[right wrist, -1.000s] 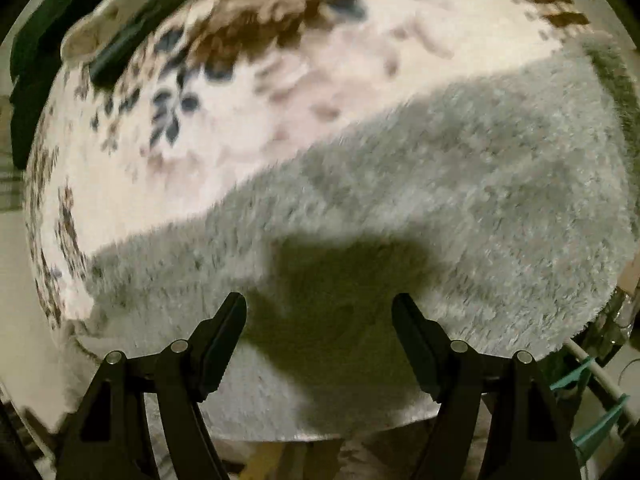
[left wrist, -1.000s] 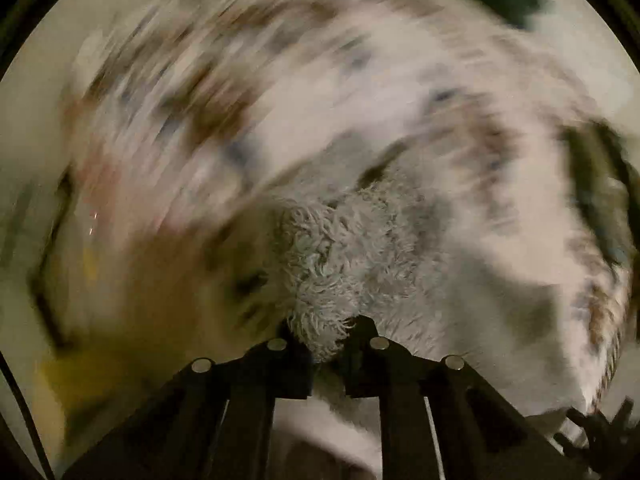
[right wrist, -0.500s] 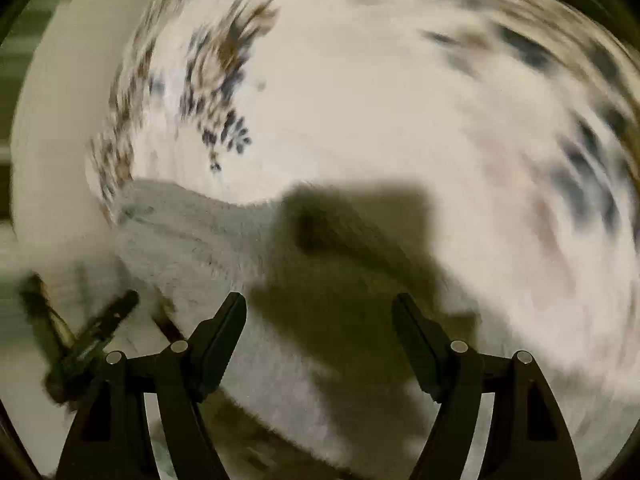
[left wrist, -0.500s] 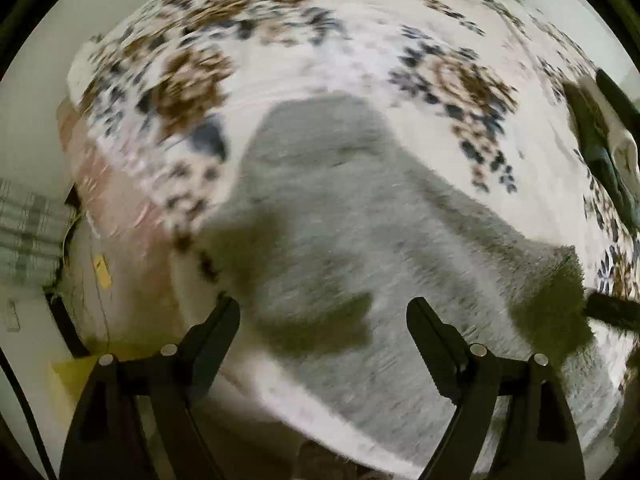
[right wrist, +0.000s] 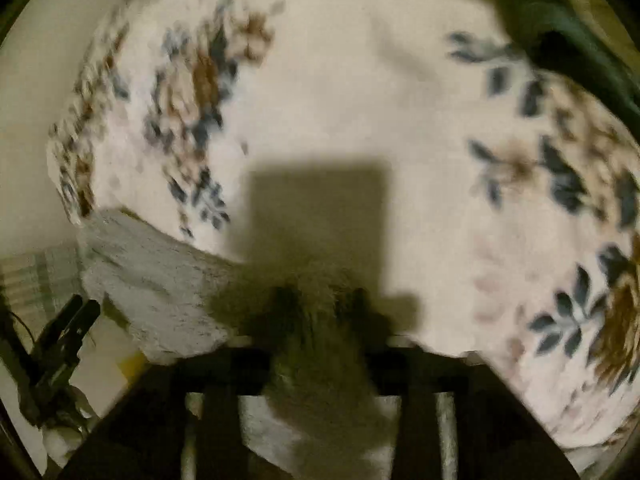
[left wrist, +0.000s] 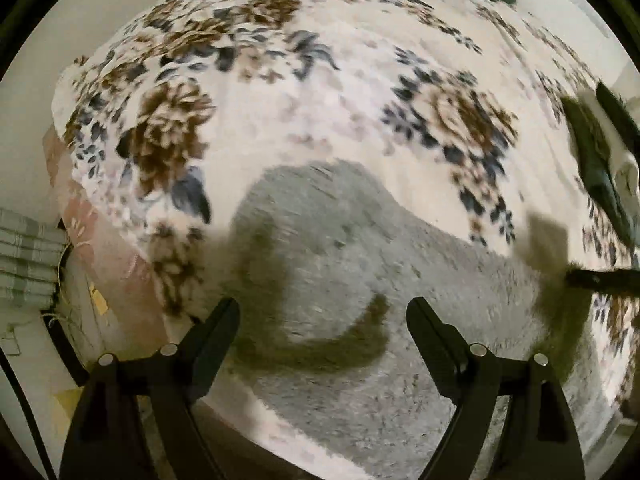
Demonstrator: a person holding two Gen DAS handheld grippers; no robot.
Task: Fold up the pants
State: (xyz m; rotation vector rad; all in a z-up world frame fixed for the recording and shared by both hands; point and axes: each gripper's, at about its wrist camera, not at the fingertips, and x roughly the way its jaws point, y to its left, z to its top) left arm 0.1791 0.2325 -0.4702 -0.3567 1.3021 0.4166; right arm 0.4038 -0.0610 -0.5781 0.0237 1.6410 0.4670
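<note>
On the far left of my left camera I see a striped cloth hanging low beside the bed. Next comes the flowered blanket, white with brown and blue flowers, spread over the whole bed. The fuzzy gray pants lie flat on this blanket, near the close edge of the bed. My left claw is wide apart and holds nothing. It sits above the pants, and its dark shadow falls on the gray fuzz between the two fingers. On the right side of this view a dark green cloth lies on the blanket. Just below it a black tip of my other tool pokes in at the far end of the pants.

In my right camera, the other tool shows low on the left. The gray pants stretch from there to the middle of the view. My right claw looks pinched narrow on a tuft of the gray pants, though this picture is blurry and dark there, so I am not fully sure. A big square shadow lies on the flowered blanket just past the claw. In the top right corner is a dark green cloth.
</note>
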